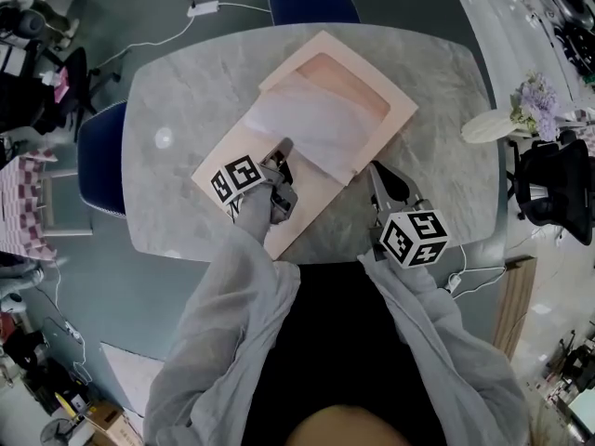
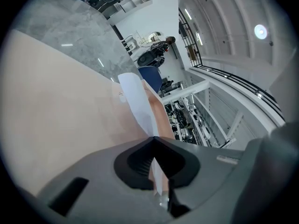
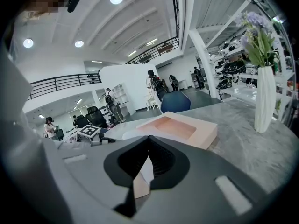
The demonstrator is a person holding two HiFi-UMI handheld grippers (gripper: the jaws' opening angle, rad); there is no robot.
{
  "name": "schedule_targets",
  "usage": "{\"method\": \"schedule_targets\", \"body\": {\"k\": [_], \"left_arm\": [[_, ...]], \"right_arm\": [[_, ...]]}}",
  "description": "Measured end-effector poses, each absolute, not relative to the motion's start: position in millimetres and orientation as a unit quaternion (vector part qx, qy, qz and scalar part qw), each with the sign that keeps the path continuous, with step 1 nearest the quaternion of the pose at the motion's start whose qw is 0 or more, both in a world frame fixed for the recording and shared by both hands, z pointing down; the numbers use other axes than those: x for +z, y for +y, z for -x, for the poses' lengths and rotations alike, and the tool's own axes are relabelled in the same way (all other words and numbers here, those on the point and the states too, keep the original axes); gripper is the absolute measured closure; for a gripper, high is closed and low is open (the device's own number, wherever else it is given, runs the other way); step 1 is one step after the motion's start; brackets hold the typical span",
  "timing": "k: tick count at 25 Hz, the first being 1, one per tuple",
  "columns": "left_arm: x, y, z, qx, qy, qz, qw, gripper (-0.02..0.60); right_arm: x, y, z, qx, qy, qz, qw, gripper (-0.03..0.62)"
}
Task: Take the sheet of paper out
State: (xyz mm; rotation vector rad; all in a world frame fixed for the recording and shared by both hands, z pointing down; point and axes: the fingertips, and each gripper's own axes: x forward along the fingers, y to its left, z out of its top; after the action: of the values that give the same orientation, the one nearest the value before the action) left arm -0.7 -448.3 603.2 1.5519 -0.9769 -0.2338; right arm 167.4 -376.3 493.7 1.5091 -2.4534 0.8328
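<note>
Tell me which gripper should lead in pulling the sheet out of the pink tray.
Left, probably. The left gripper is shut on the sheet at its near edge, with paper running straight out from its jaws. The right gripper pinches only a corner.

No legible text, brand, number or sign appears in any view. The black-and-white patterned cube [image 1: 236,177] on my left gripper [image 1: 284,146] and the matching cube [image 1: 416,237] on my right gripper [image 1: 372,166] carry coded squares only (no letters, no digits). A tiny mark where the white sheet of paper [image 2: 133,96] meets the pale pink flat board [image 2: 56,115] is unreadable.
</note>
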Motion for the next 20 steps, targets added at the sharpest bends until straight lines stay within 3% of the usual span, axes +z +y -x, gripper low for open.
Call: {"method": "schedule_targets", "body": {"k": [20], "left_arm": [[588.2,-394.9,50.5,-0.114,-0.421,-0.680,0.589,0.575]], "right_arm": [[482.8,-331.3,-141.1,0.261,-0.809,-0.522,0.064,0.585]]}}
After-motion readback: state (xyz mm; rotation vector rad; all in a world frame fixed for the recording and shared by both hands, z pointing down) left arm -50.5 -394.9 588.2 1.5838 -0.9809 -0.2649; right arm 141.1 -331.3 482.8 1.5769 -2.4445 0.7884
